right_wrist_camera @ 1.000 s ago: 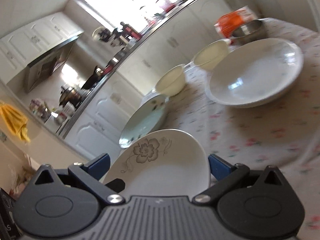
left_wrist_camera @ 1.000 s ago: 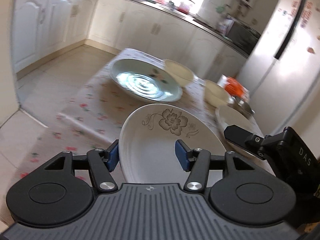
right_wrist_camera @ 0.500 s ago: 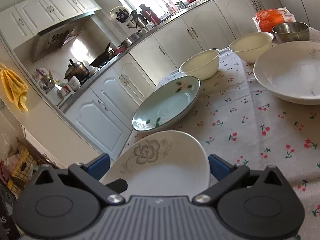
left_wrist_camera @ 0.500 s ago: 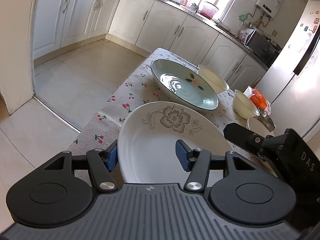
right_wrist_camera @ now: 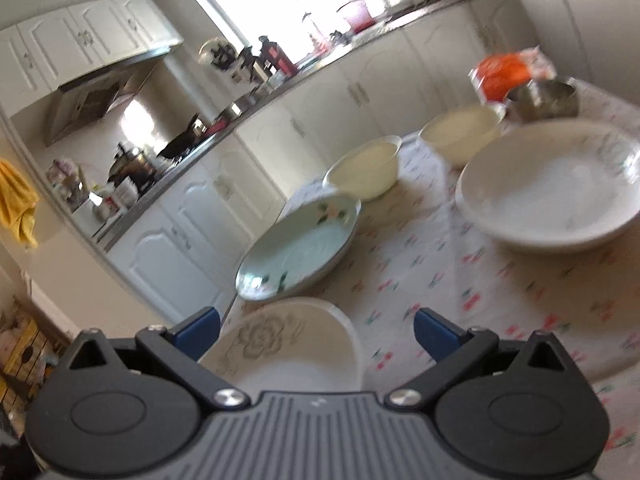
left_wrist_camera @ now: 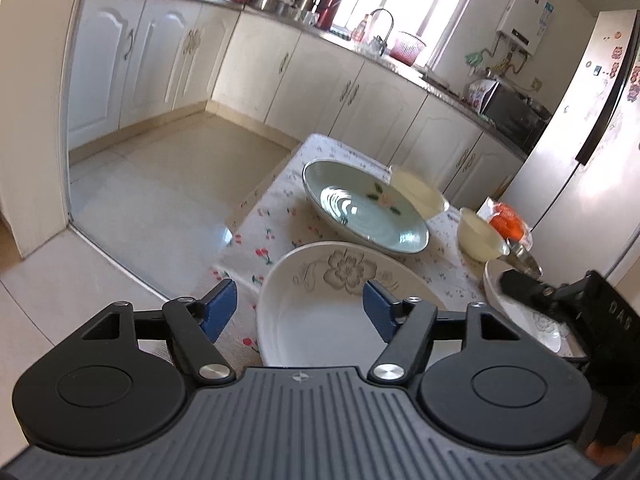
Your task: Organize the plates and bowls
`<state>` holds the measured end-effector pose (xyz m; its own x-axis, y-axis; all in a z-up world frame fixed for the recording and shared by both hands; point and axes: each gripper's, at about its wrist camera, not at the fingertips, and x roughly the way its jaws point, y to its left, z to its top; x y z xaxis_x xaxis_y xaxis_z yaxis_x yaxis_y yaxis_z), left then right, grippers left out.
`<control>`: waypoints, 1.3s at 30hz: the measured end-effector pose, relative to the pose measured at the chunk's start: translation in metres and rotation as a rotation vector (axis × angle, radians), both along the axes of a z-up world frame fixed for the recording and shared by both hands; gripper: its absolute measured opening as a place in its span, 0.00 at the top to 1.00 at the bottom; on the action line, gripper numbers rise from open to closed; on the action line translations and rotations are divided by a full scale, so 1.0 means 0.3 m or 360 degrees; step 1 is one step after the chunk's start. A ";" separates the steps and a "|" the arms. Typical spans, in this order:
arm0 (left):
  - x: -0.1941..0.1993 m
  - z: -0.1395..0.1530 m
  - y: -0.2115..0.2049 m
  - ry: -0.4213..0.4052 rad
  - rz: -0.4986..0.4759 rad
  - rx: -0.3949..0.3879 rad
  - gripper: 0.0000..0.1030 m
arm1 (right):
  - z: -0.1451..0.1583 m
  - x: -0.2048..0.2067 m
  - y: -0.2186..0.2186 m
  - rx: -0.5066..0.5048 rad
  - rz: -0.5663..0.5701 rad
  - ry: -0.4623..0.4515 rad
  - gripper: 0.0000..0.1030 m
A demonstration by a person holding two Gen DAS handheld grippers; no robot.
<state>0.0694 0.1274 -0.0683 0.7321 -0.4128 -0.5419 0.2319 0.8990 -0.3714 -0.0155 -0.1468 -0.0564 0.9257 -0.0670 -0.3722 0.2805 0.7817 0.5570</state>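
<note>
While its jaws are opening, the left tool (left_wrist_camera: pixel 298 306) straddles the near left rim of the flower plate (left_wrist_camera: pixel 340 304), and neither blue pad (left_wrist_camera: pixel 218 310) presses on it: one stands clear outside the rim, the other hangs over the plate's inside. The flower plate lies at the near corner of the worktop (left_wrist_camera: pixel 276 216), which wears a cherry-print cloth. Just beyond the plate sits the green plate (left_wrist_camera: pixel 364 206), their rims almost meeting. Behind the green plate stand two cream bowls (left_wrist_camera: pixel 420 190), one just past its far rim, the other (left_wrist_camera: pixel 478 234) further right. A steel bowl (right_wrist_camera: pixel 544 98) and an orange bag (right_wrist_camera: pixel 502 74) sit beyond the second cream bowl. Right of the flower plate, well apart across the cloth, lies a big white plate (right_wrist_camera: pixel 548 196). The right tool (right_wrist_camera: pixel 316 332) is wide apart; the flower plate's (right_wrist_camera: pixel 288 352) right edge lies between its pads (right_wrist_camera: pixel 434 334), untouched as far as the blurred view shows.
</note>
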 end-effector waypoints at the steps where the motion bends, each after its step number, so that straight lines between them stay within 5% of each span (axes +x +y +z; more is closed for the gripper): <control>1: -0.008 0.013 0.008 -0.0017 -0.0002 0.0000 0.15 | 0.018 -0.018 -0.012 -0.0021 -0.0034 -0.0023 0.01; 15: -0.124 0.119 -0.099 -0.0106 -0.0130 0.0104 0.00 | 0.184 -0.172 -0.261 -0.0307 -0.0447 -0.0341 0.01; 27: 0.055 0.197 -0.121 -0.0077 0.0097 0.0206 0.00 | 0.123 0.091 -0.306 0.0132 0.0033 -0.0397 0.01; 39: 0.255 0.104 -0.186 0.0045 0.0171 0.0271 0.00 | 0.017 0.380 -0.230 0.0192 0.0344 -0.0093 0.01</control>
<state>0.1460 0.0715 -0.0372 0.7504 -0.2337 -0.6183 0.1226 0.9684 -0.2172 0.0984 -0.2158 -0.0515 0.9339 0.1761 -0.3111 0.0789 0.7471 0.6600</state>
